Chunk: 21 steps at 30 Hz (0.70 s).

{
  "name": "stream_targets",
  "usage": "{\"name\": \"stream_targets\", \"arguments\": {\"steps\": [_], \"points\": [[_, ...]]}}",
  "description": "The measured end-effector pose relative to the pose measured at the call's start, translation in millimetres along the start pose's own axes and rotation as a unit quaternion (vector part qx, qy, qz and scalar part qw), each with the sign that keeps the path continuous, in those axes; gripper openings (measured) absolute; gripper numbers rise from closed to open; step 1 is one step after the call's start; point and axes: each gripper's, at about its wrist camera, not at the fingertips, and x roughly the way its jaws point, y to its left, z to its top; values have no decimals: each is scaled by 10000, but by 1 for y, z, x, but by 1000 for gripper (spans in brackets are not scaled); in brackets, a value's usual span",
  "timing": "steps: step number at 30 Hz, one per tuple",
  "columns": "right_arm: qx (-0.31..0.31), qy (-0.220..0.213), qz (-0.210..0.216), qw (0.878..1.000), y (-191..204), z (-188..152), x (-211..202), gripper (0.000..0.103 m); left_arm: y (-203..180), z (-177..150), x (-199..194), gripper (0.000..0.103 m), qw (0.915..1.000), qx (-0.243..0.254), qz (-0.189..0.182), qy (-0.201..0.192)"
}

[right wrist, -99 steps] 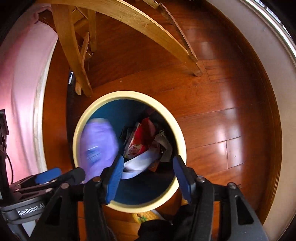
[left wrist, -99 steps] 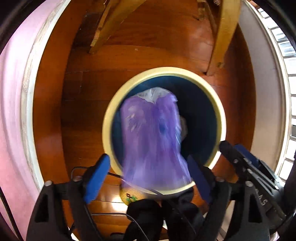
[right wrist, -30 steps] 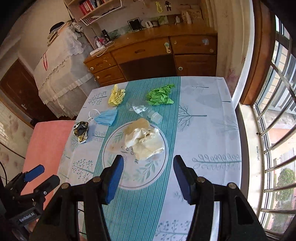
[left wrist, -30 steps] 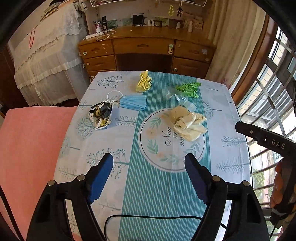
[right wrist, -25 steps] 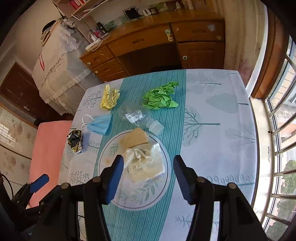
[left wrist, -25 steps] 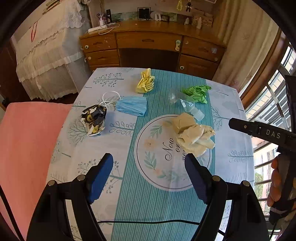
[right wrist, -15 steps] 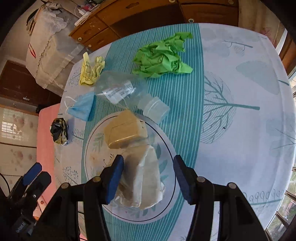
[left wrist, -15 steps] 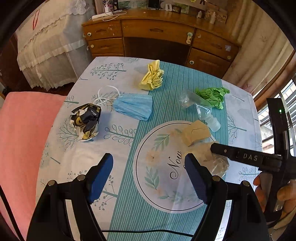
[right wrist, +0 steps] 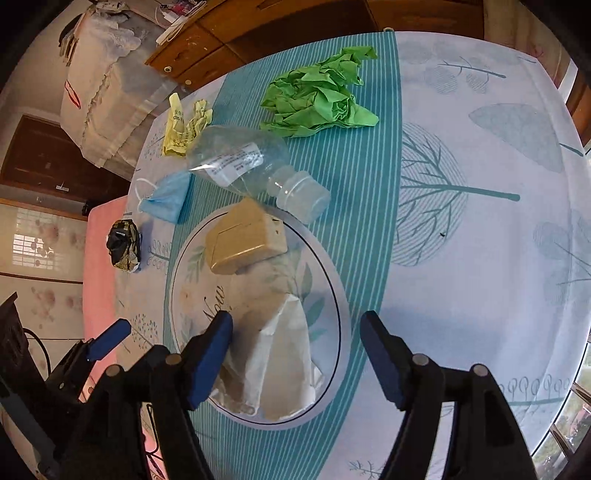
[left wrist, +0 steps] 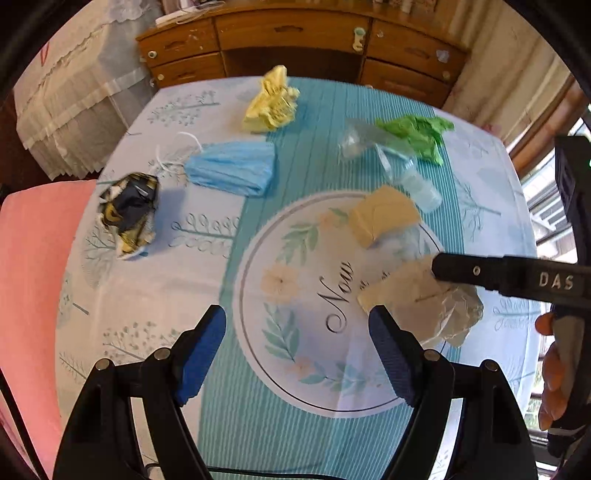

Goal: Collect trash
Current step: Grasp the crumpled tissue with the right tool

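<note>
Trash lies on the patterned tablecloth (right wrist: 480, 258). My right gripper (right wrist: 295, 332) hangs low over a crumpled beige bag (right wrist: 280, 350), its jaws opening, pads off the bag. Beyond it lie a tan box (right wrist: 243, 236), a clear bottle (right wrist: 240, 158), green paper (right wrist: 317, 99), a yellow wrapper (right wrist: 183, 125), a blue mask (right wrist: 168, 197) and a black wrapper (right wrist: 123, 245). My left gripper (left wrist: 295, 347) is open over the cloth's round print, nothing between its fingers. To its right the beige bag (left wrist: 424, 306) lies under the right gripper's black finger (left wrist: 480, 271).
A wooden desk with drawers (left wrist: 295, 33) stands past the table's far edge. A pink seat (left wrist: 33, 258) is at the left, white lace-covered furniture (left wrist: 74, 92) behind it. Window bars (left wrist: 550, 206) line the right side. A hand (left wrist: 554, 387) holds the right gripper.
Both grippers went from the bin on the floor to the table and sank toward it. The right one came down over the beige bag and its jaws widened.
</note>
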Motion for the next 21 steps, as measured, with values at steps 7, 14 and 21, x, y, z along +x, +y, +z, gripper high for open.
{"name": "stream_targets", "arguments": {"steps": [7,14,21], "points": [[243,304,269,9989,-4,-12,9,74,-17,-7,13,78,9999,119,14,75],[217,690,707,9949,1,-16,18,67,-11,-4,16,78,9999,-40,-53,93],[216,766,860,9931,3,-22,14,40,-7,0,14,78,9999,-53,-104,71]]}}
